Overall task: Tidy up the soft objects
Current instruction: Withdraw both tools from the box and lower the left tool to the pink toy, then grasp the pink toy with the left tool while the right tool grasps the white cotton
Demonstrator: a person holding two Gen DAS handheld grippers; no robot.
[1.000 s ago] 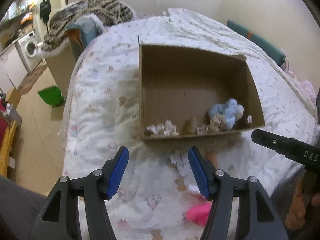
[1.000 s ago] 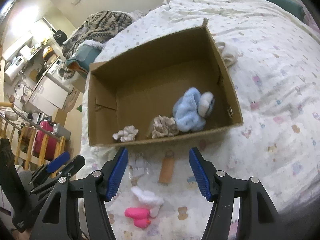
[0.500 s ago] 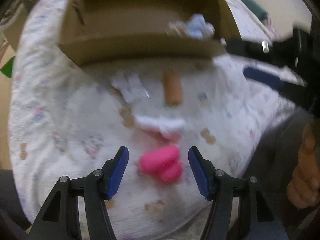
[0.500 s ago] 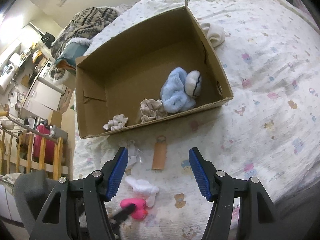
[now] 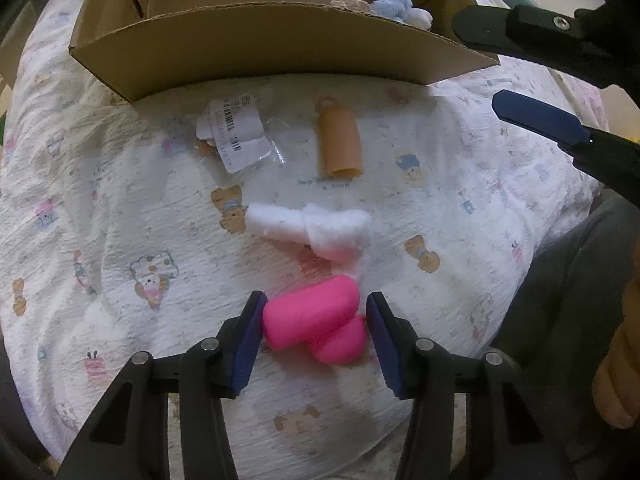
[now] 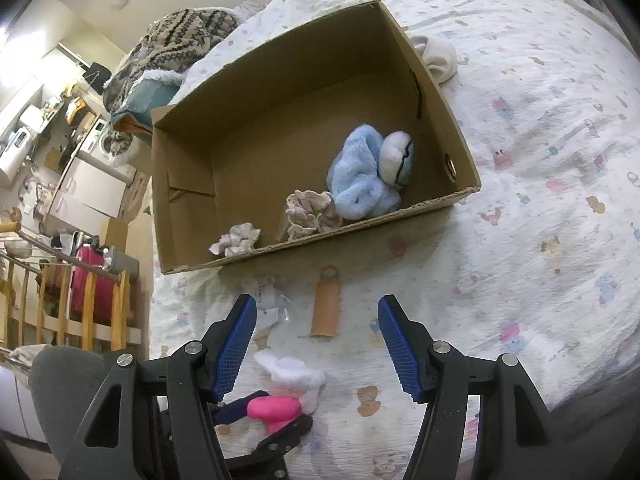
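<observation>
Left claw (image 5: 314,330) closing around pink toy (image 5: 312,326) on bed (image 5: 100,220), near the cardboard box (image 5: 260,40). Right claw (image 6: 316,344) wide, empty, nearer the box.

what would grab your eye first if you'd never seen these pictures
The bright pink soft toy on the bedsheet, sitting between the closing fingers of the left gripper. Behind it lies a white fluffy piece, and beyond that the open cardboard box holding a light blue plush toy.
</observation>
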